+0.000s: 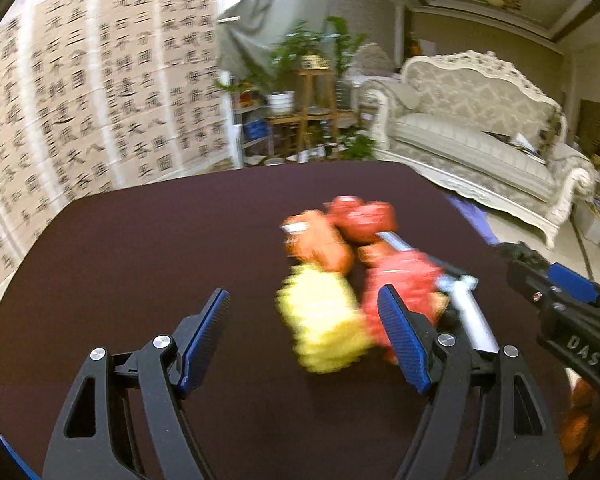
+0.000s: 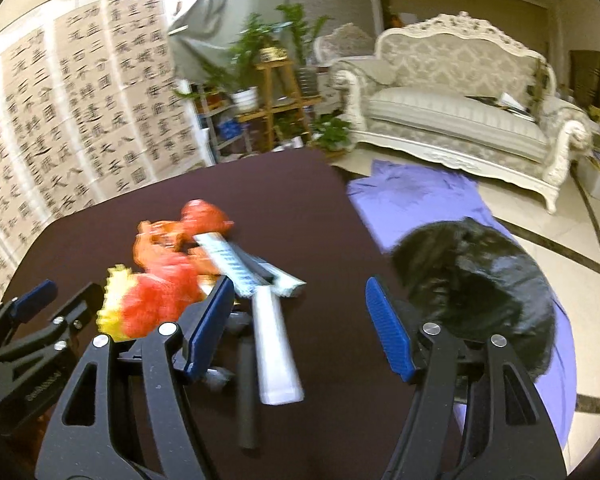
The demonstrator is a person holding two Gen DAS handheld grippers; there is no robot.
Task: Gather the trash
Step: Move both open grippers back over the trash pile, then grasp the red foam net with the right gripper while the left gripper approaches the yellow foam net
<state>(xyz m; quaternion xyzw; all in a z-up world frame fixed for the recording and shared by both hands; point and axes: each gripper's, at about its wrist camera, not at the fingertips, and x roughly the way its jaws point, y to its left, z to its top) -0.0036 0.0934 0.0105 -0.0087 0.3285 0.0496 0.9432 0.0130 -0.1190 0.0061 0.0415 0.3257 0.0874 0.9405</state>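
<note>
While both your left gripper (image 1: 304,340) and right gripper (image 2: 300,326) hang open and empty, pinch the light, crinkly snack wrappers (image 1: 340,240) at a bunched fold, since flat film slips.

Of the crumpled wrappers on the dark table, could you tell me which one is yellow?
The yellow crumpled wrapper at the pile's near end; the other wrappers are orange or red.

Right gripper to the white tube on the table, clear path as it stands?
Probably yes. The right gripper is open and empty, and the white tube lies just ahead between its fingers on the dark table. A dark stick lies alongside and might get caught too.
</note>
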